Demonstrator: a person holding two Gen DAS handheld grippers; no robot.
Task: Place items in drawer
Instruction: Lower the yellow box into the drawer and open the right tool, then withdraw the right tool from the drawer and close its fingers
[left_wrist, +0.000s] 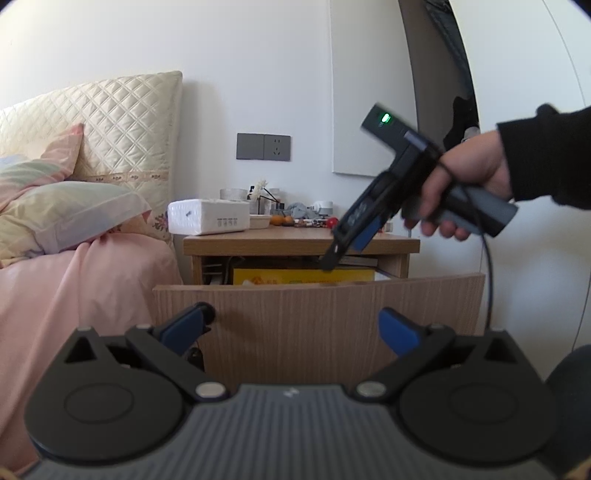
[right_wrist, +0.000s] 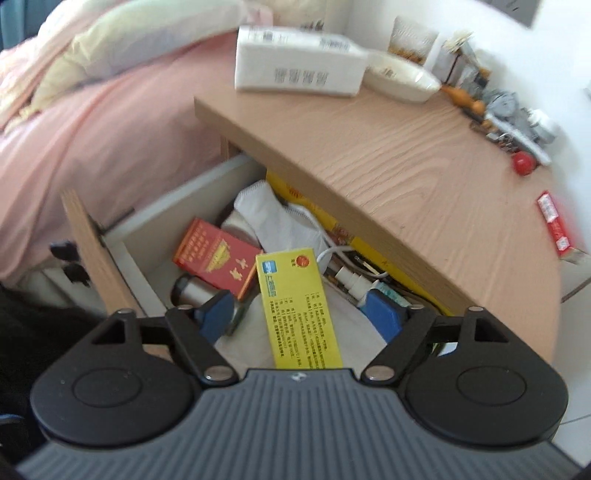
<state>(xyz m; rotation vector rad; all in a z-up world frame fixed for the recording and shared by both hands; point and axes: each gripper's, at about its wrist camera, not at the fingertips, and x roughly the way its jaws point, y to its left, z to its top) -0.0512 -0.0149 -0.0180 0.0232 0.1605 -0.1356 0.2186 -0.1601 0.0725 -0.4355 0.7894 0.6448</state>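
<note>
The wooden drawer (left_wrist: 317, 325) of the nightstand stands pulled out. My left gripper (left_wrist: 295, 317) is open, level, close in front of the drawer's front panel, holding nothing. A hand holds my right gripper (left_wrist: 332, 258) tilted down over the drawer. In the right wrist view my right gripper (right_wrist: 299, 301) is open above the drawer's inside (right_wrist: 177, 210). A yellow box (right_wrist: 303, 332) lies in the drawer between the blue pads (right_wrist: 382, 317), which stand clear of it. Beside it lie a red box (right_wrist: 216, 256), a metal cylinder (right_wrist: 192, 291) and white cloth (right_wrist: 273, 218).
On the nightstand top (right_wrist: 406, 166) are a white tissue pack (right_wrist: 299, 62), a white bowl (right_wrist: 399, 79), a red ball (right_wrist: 522, 162), a red-and-white packet (right_wrist: 554, 225) and small clutter along the wall. A bed with pink bedding (left_wrist: 74, 277) lies on the left.
</note>
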